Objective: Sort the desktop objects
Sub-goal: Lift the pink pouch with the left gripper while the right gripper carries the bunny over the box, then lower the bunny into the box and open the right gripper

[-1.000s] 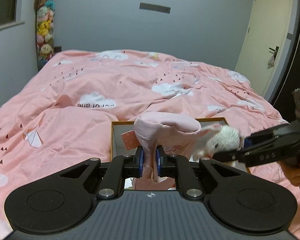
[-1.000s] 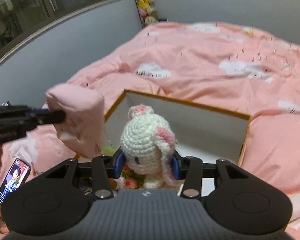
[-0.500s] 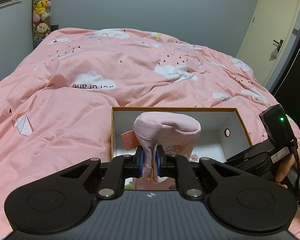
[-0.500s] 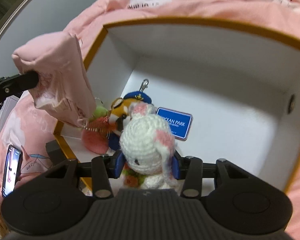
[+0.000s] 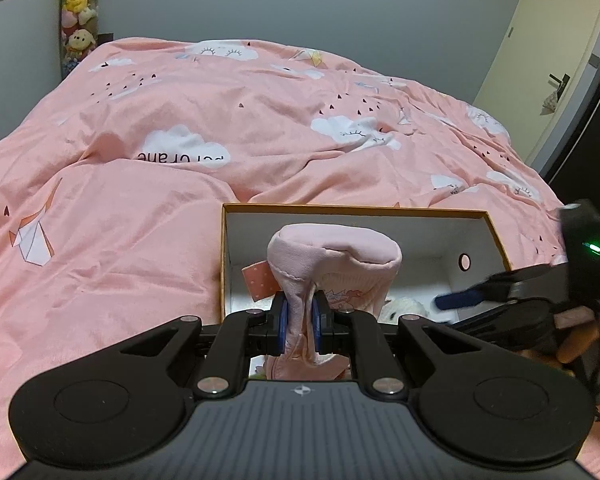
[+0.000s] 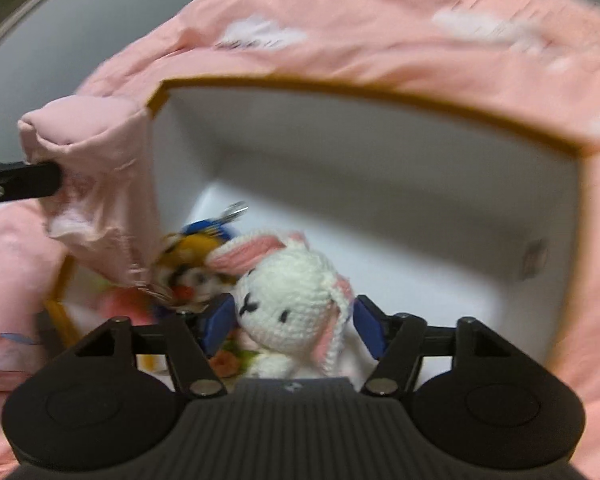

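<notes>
A pink cloth pouch (image 5: 332,252) bulges above my left gripper (image 5: 300,320), which is shut on its lower part over the near left end of the orange-rimmed white box (image 5: 352,211). In the right wrist view, the white crochet bunny (image 6: 288,292) lies tilted inside the box (image 6: 380,96), between the blue pads of my right gripper (image 6: 294,322). Those jaws are opening, and a gap shows on each side of the bunny. A tiger keychain plush (image 6: 192,256) lies just left of the bunny. The pouch (image 6: 96,168) hangs over the box's left corner.
The box rests on a pink duvet with cloud prints (image 5: 180,100). A column of plush toys (image 5: 78,8) hangs in the far left corner and a door (image 5: 560,40) stands at the right. A hand (image 5: 580,344) holds the right gripper's handle.
The right gripper sank into the box and its pads spread off the bunny, which now tilts onto the box floor. The left gripper came lower and closer over the box with the pouch.
</notes>
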`<state>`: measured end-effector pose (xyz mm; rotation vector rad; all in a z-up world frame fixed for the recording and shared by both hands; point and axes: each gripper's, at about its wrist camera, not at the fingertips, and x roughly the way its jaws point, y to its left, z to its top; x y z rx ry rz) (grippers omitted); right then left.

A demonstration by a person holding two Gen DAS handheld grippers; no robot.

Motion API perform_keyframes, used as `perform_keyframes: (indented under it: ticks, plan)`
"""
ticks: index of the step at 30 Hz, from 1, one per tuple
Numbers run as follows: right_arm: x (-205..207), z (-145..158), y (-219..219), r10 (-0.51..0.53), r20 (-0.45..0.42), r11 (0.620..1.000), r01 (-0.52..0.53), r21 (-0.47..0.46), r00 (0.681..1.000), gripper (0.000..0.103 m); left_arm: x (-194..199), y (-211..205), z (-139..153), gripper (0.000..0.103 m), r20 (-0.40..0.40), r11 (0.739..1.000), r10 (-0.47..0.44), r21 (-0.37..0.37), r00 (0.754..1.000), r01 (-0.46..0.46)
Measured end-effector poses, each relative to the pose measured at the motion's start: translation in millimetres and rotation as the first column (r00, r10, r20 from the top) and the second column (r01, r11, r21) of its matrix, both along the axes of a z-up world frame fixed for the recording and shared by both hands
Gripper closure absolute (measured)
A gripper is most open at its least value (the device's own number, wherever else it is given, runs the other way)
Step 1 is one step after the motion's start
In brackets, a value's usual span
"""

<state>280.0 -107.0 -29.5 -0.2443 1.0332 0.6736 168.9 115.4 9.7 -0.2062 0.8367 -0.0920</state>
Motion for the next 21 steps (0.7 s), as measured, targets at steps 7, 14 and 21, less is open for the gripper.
perform_keyframes:
  ticks: [7, 14, 21]
  plan:
    - [-27.7, 24.3, -0.2, 0.071, -0.003, 0.993, -0.071, 0.098, 0.997, 0.036, 4.7, 0.8, -3.2, 0.089, -0.003, 1.000, -0.004, -0.011, 1.000, 0.004]
    - [-27.2, -2.9, 40.0, 0.101, 0.004, 0.995, -0.101, 0.005, 0.995, 0.037, 1.4, 1.9, -2.0, 0.089, -0.002, 1.000, 0.004, -0.011, 1.000, -0.004]
    - [-21.0, -9.7, 32.3, 0.173, -0.056, 0.985, -0.171, 0.033, 0.983, 0.057, -1.0, 3.1, -0.9, 0.089, -0.002, 1.000, -0.001, -0.006, 1.000, 0.001]
